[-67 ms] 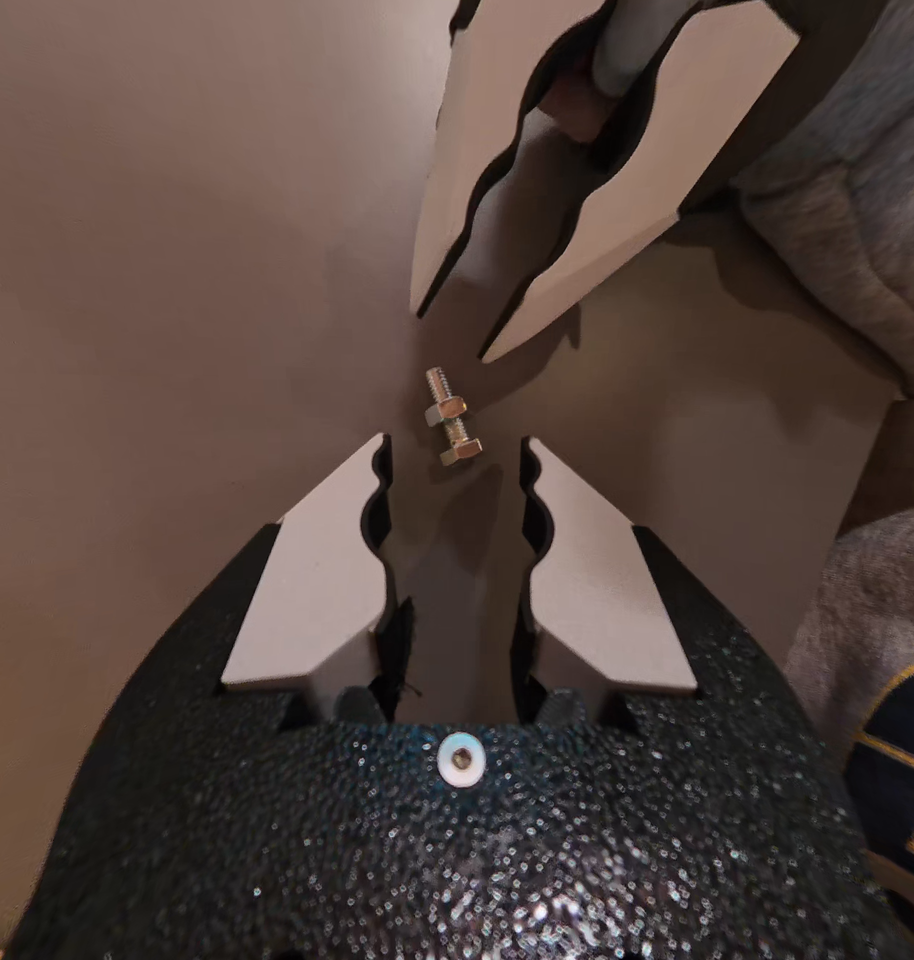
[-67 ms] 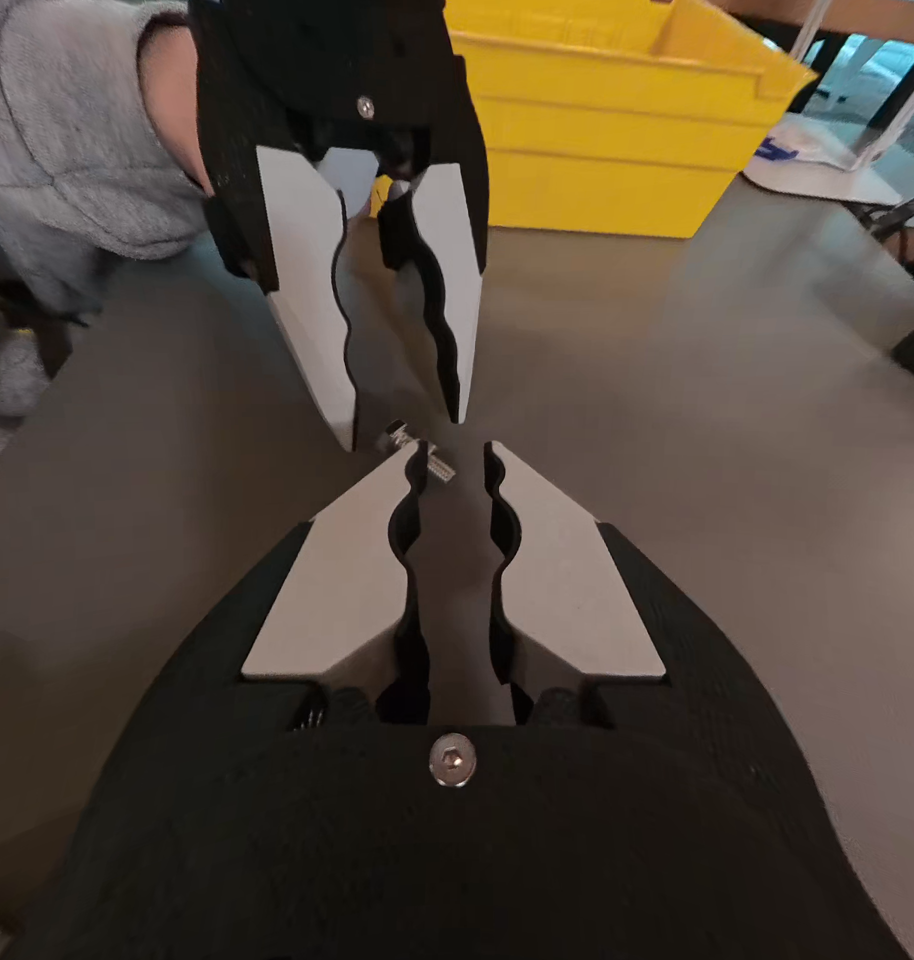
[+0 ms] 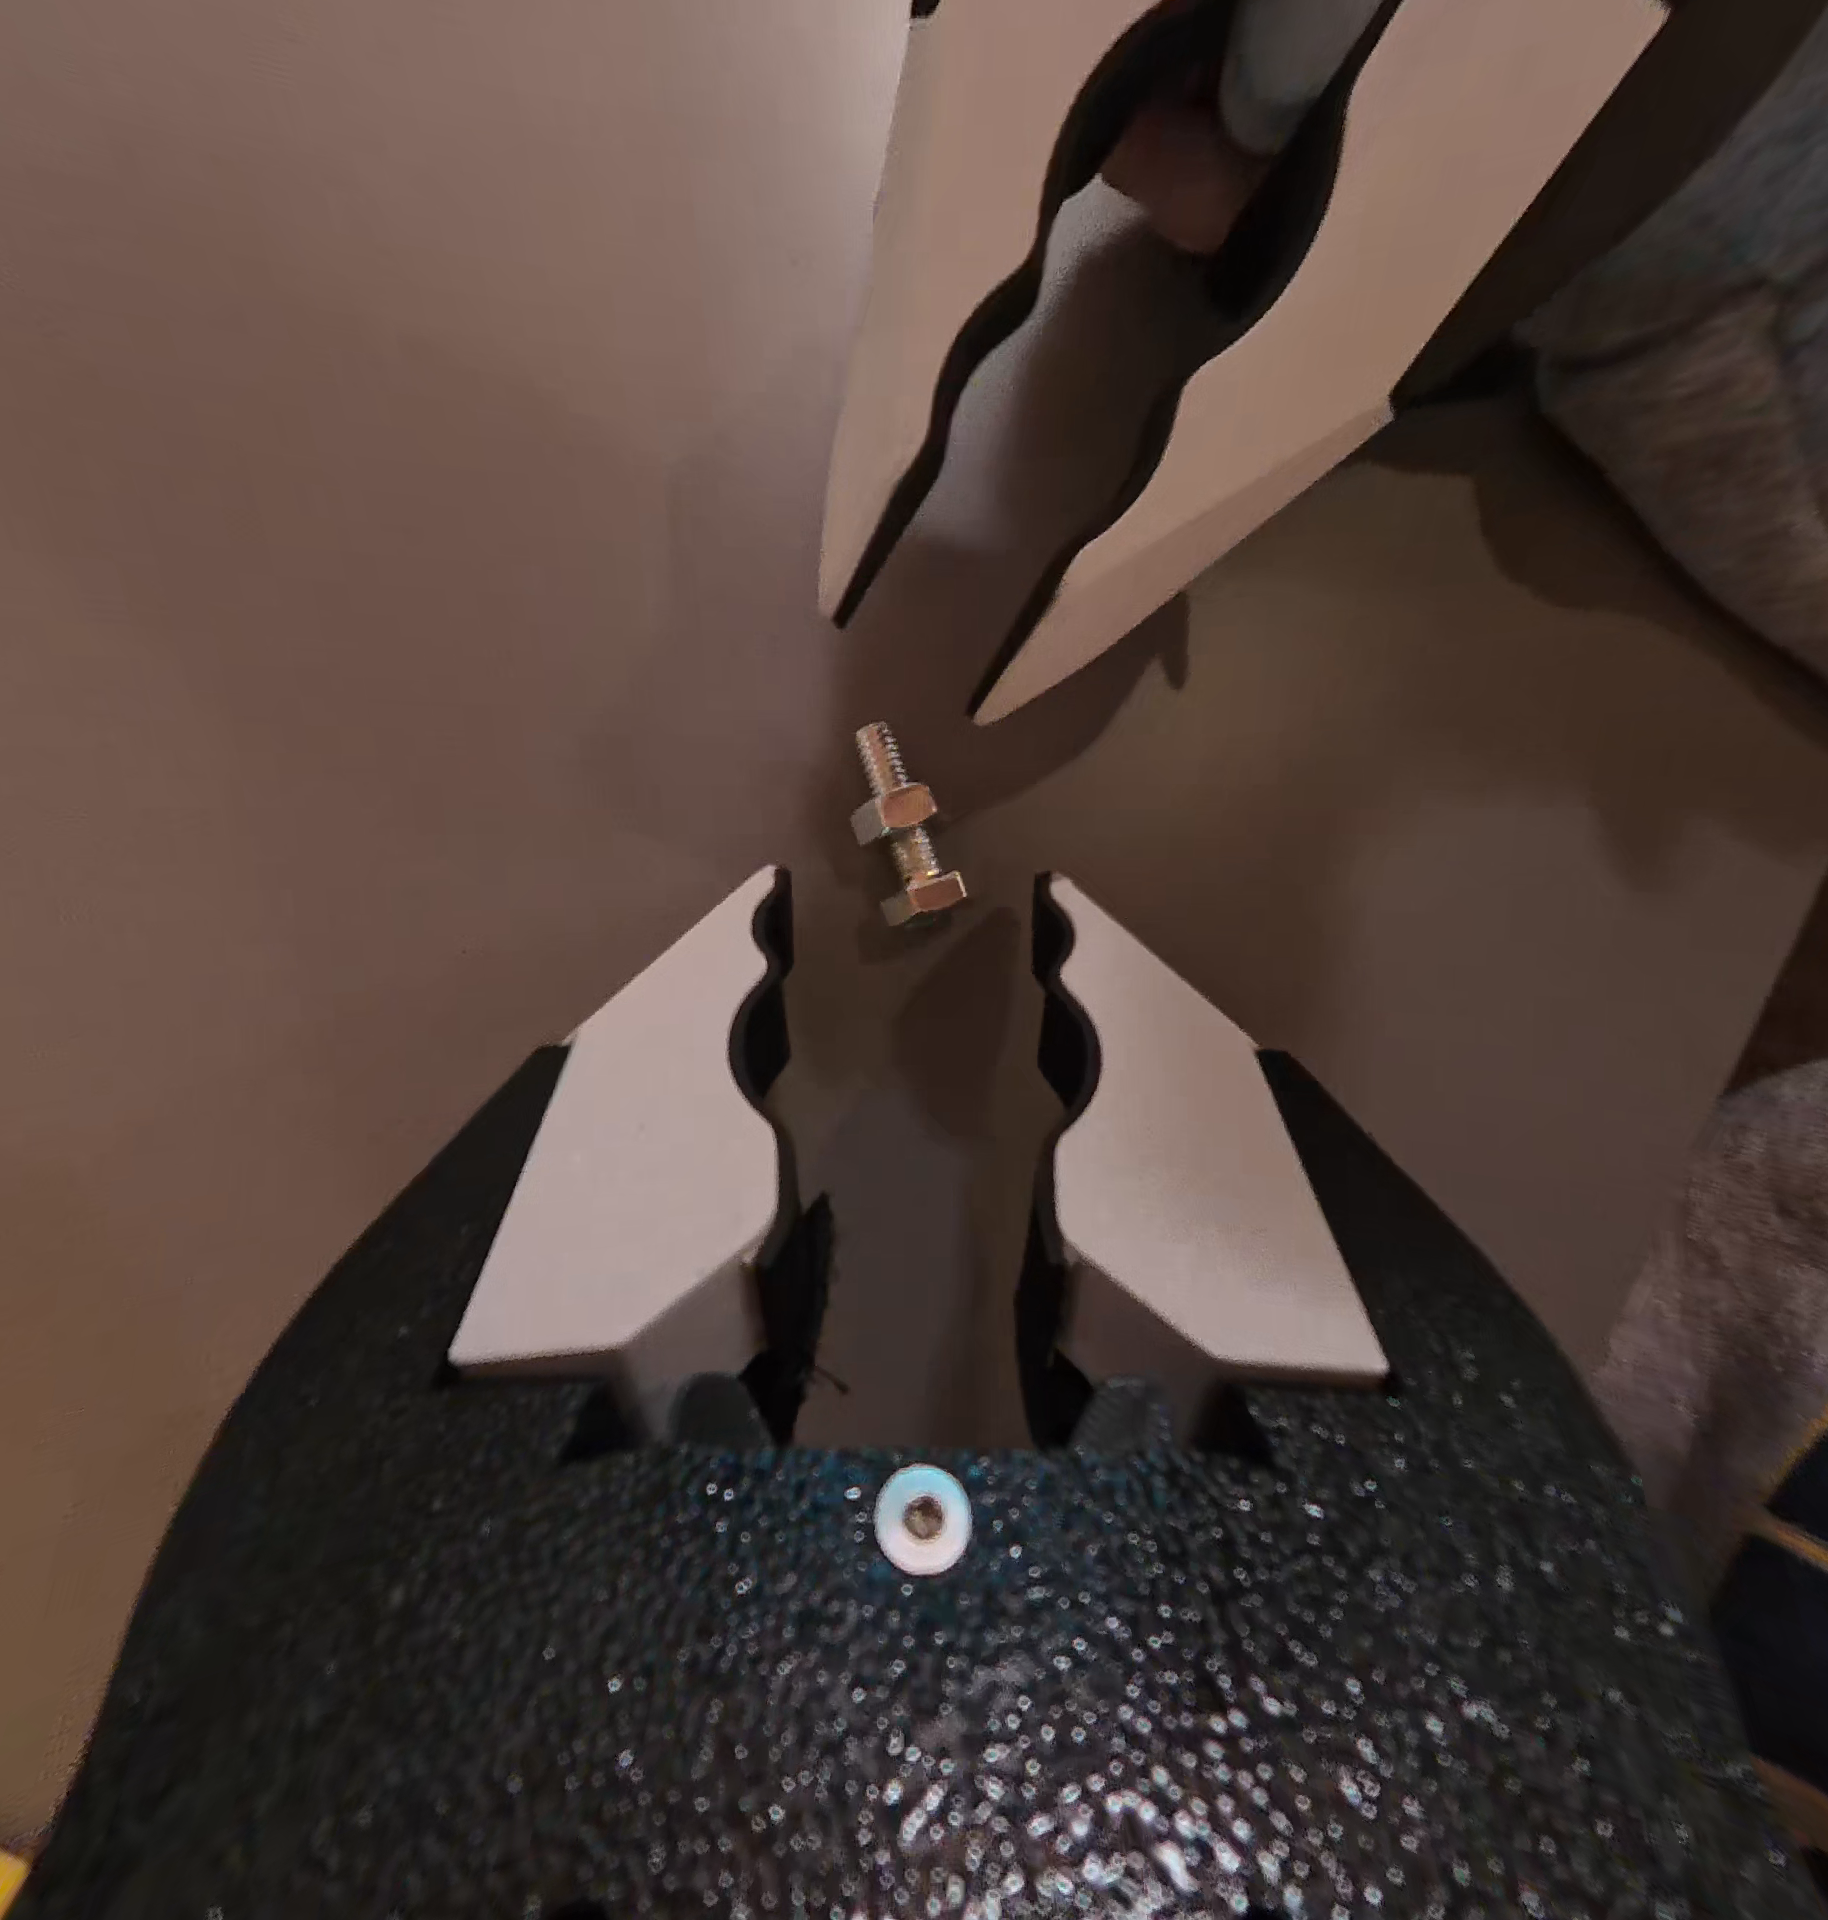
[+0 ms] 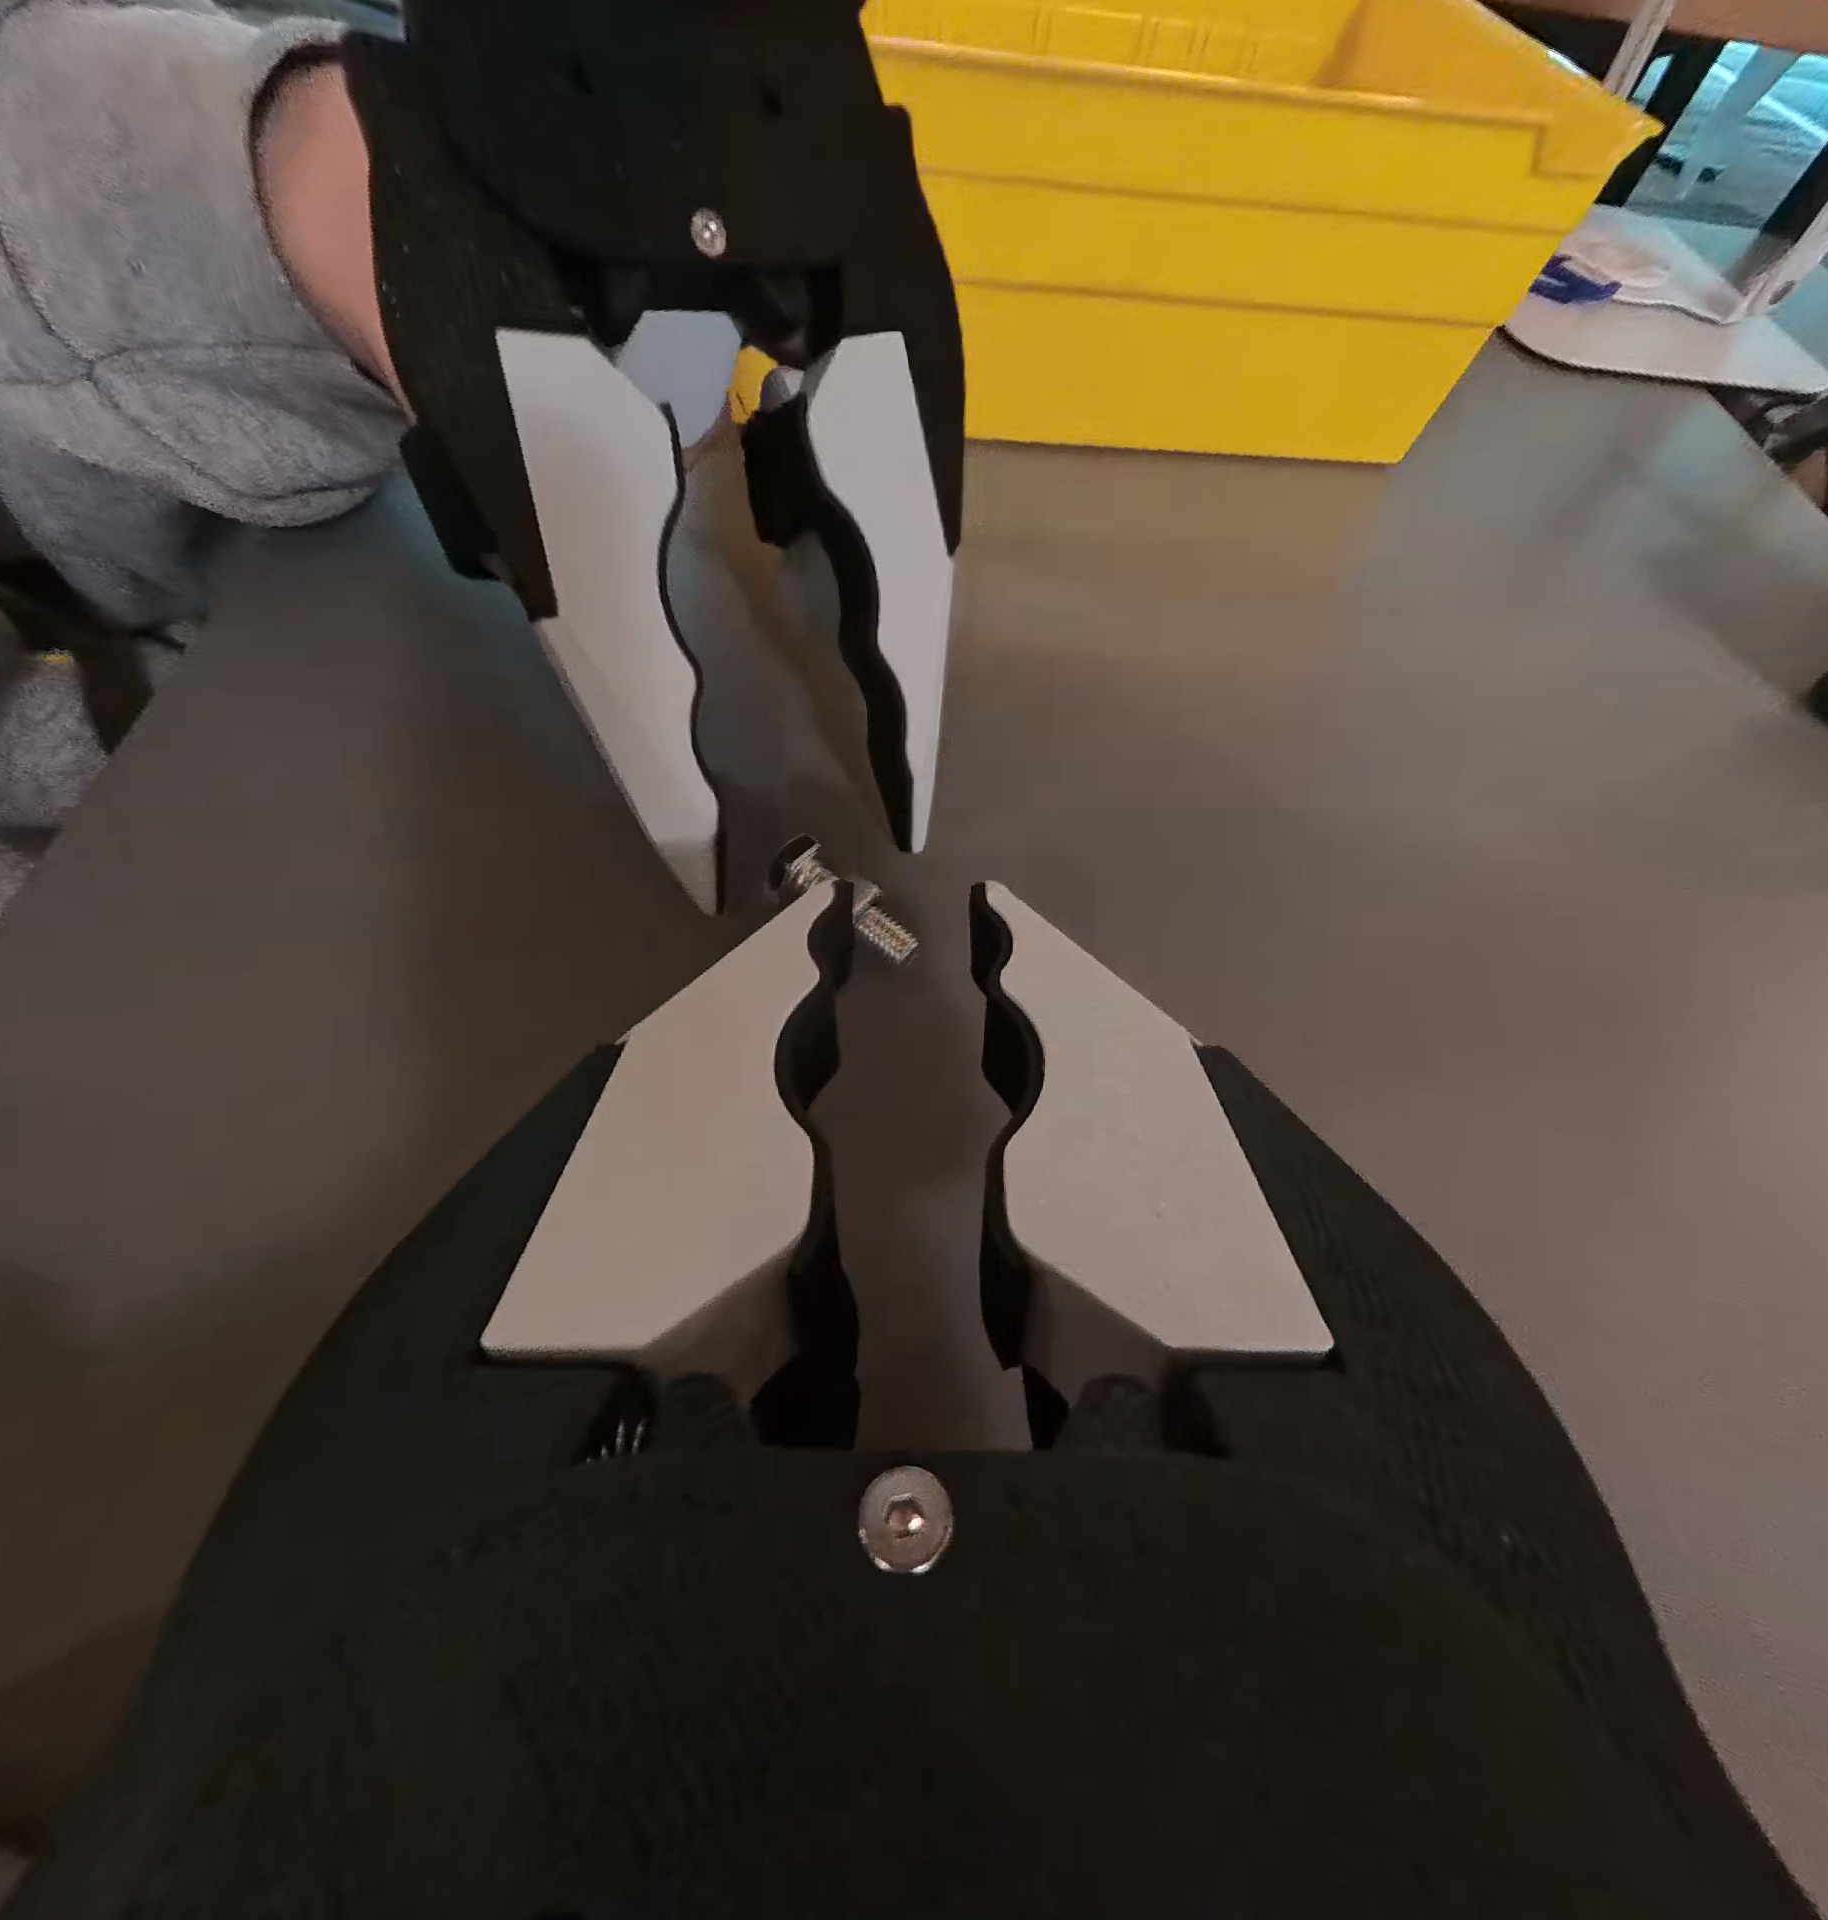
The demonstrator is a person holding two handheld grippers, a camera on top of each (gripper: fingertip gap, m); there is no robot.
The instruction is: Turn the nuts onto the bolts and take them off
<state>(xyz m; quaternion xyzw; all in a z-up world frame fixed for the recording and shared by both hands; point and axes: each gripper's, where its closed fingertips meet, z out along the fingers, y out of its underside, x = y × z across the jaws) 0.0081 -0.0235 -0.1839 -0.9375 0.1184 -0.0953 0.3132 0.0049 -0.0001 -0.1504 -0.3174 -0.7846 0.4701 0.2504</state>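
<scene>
A small silver bolt [image 3: 908, 831] lies on the brown table, with a hex nut [image 3: 894, 817] threaded about halfway along its shaft and its hex head [image 3: 925, 900] toward me. My left gripper [image 3: 910, 883] is open and empty, its tips just short of the bolt head. My right gripper [image 3: 905, 665] comes in from the far side, open and empty, tips just beyond the threaded end. In the right wrist view the bolt [image 4: 848, 909] lies between the open right gripper [image 4: 902, 896] and the left gripper [image 4: 811, 868], partly hidden by the right gripper's left fingertip.
A yellow plastic bin [image 4: 1222, 239] stands at the back of the table [image 4: 1409, 831]. A person's grey sleeve [image 4: 131, 312] holds the left gripper; grey sleeve and clothing [image 3: 1720, 436] fill the right side of the left wrist view. White items [image 4: 1658, 322] lie at far right. Tip to tip, the grippers are about 4 cm apart.
</scene>
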